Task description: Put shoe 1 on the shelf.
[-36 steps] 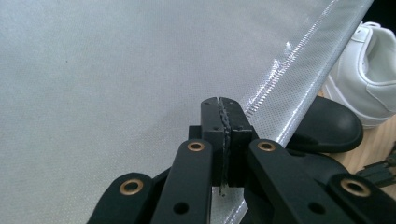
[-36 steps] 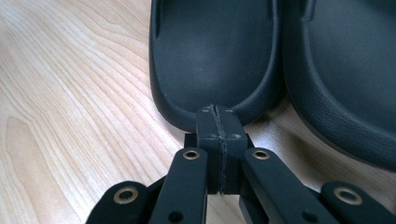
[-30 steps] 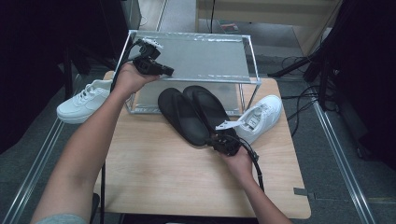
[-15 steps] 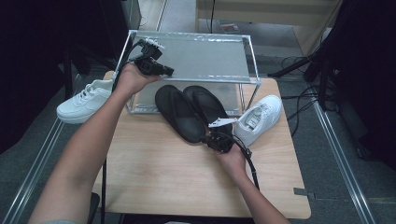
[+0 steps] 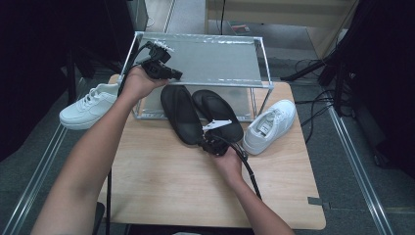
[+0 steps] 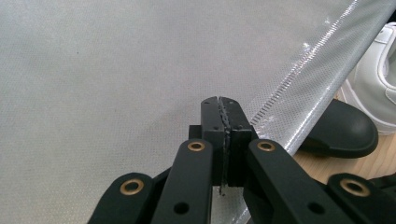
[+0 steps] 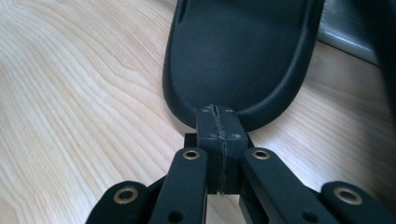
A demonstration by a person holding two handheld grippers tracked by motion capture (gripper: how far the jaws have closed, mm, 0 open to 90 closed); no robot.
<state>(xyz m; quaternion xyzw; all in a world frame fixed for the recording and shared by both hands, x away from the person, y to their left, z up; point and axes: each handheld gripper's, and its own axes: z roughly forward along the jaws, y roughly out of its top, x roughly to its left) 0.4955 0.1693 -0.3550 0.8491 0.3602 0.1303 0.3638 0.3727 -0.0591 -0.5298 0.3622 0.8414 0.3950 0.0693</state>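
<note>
Two black slippers lie side by side on the wooden table, toes under a metal rack. My right gripper is shut, its tips against the heel of the left slipper; in the right gripper view the closed tips meet that heel's rim with nothing between them. The right slipper lies just beyond. My left gripper is shut and empty over the rack's left front corner; in the left gripper view its tips hover over the grey shelf.
A white sneaker lies on the table right of the slippers, also seen as a white sneaker past a slipper toe. Another white sneaker sits off the table's left side. Cables run on the floor at right.
My right gripper has slid left along the table, from the right slipper's heel to the left slipper's heel. The left hand has stayed at the rack.
</note>
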